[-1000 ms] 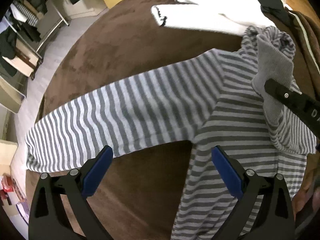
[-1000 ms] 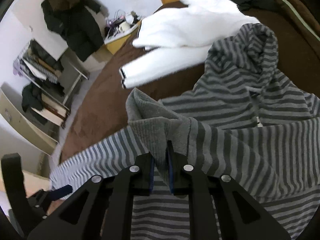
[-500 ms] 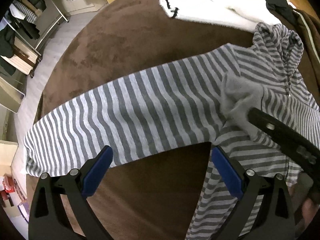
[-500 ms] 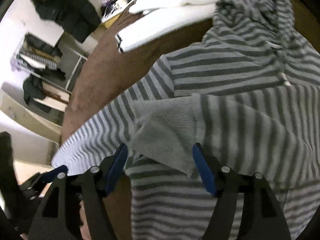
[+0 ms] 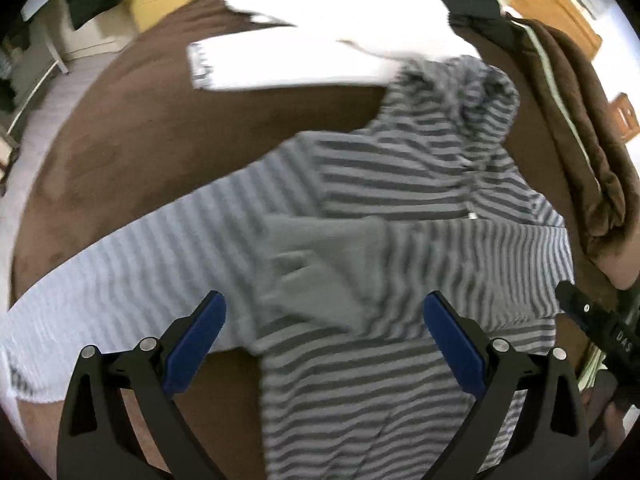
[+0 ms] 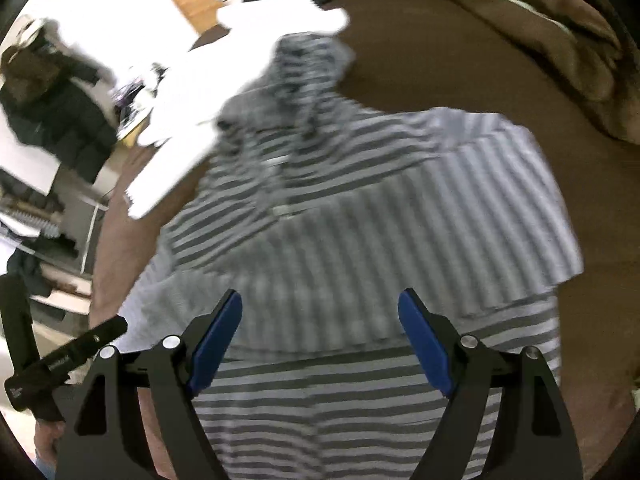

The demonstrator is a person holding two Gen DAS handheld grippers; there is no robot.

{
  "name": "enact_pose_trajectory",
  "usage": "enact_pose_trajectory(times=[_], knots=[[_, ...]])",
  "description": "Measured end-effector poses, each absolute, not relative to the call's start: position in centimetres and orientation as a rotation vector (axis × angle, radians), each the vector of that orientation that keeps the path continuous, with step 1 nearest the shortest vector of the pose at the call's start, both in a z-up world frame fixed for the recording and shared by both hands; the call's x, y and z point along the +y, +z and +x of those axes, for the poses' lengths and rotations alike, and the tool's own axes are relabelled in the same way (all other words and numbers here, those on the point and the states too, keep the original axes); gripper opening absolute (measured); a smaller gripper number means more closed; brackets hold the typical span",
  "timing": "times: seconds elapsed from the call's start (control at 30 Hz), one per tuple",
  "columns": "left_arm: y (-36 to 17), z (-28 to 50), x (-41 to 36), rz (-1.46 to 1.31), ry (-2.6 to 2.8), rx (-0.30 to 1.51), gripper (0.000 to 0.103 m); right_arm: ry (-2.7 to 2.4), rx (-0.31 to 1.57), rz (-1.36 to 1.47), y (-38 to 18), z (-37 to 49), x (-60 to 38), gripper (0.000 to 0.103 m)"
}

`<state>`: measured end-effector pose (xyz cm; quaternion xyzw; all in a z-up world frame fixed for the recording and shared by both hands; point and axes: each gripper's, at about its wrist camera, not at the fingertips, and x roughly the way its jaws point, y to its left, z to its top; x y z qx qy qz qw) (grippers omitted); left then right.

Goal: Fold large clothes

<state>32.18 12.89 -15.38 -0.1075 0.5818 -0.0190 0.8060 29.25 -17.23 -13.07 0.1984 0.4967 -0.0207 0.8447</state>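
Opening over the grey-and-white striped hooded sweatshirt (image 6: 360,248) at frame centre on the brown bedspread (image 6: 460,60), the right gripper (image 6: 320,336) holds nothing; the left gripper (image 5: 324,344) gapes empty (risk: the folded sleeve slides back if snagged).

One striped hoodie (image 5: 400,208), one white garment (image 5: 320,32), one brown blanket (image 5: 580,140), two grippers.

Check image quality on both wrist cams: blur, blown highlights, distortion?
Left wrist: motion blur smears the striped hoodie; the white garment is blown out; fisheye bends the brown bed cover into a dome. Right wrist: stripes blur too, the wall is overexposed, only the right gripper fingers look sharp.
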Motion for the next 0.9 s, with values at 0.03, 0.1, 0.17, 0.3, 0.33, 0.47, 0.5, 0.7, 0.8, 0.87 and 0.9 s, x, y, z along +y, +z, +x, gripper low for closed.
enact_pose_trajectory(times=[0.03, 0.1, 0.17, 0.3, 0.33, 0.47, 0.5, 0.7, 0.8, 0.87, 0.9], knots=[[-16.1, 32.7, 12.0, -0.235, -0.053, 1.252, 0.097, -0.052, 1.048, 0.415, -13.2, 29.2, -17.9, 0.080], [-17.1, 33.3, 11.3, -0.261, -0.064, 1.265, 0.096, -0.057, 1.046, 0.412, -13.7, 28.8, -19.3, 0.080], [-17.9, 33.3, 11.3, -0.301, -0.061, 1.256, 0.096, -0.047, 1.046, 0.417, -14.1, 28.5, -20.4, 0.080], [-19.1, 32.2, 12.8, -0.384, 0.000, 1.237, 0.096, -0.018, 1.055, 0.417, -14.9, 28.2, -21.0, 0.080], [-19.4, 31.8, 13.3, -0.411, 0.013, 1.231, 0.096, -0.011, 1.057, 0.416, -15.1, 28.1, -20.9, 0.080], [-19.9, 30.7, 14.7, -0.521, -0.013, 1.192, 0.096, 0.016, 1.066, 0.397, -15.9, 28.0, -20.6, 0.080], [-19.9, 30.5, 14.8, -0.526, -0.019, 1.187, 0.096, 0.018, 1.068, 0.394, -16.0, 28.1, -20.5, 0.080], [-18.8, 31.4, 13.8, -0.508, -0.035, 1.121, 0.092, 0.017, 1.081, 0.415, -16.6, 27.8, -20.7, 0.080], [-18.9, 32.2, 13.7, -0.487, -0.032, 1.141, 0.092, 0.013, 1.088, 0.424, -16.7, 27.7, -20.8, 0.080], [-19.5, 32.6, 13.7, -0.467, -0.034, 1.168, 0.087, 0.014, 1.096, 0.422, -16.9, 27.7, -20.8, 0.080], [-19.7, 32.7, 13.6, -0.456, -0.031, 1.177, 0.081, 0.015, 1.099, 0.422, -17.0, 27.7, -20.7, 0.080]])
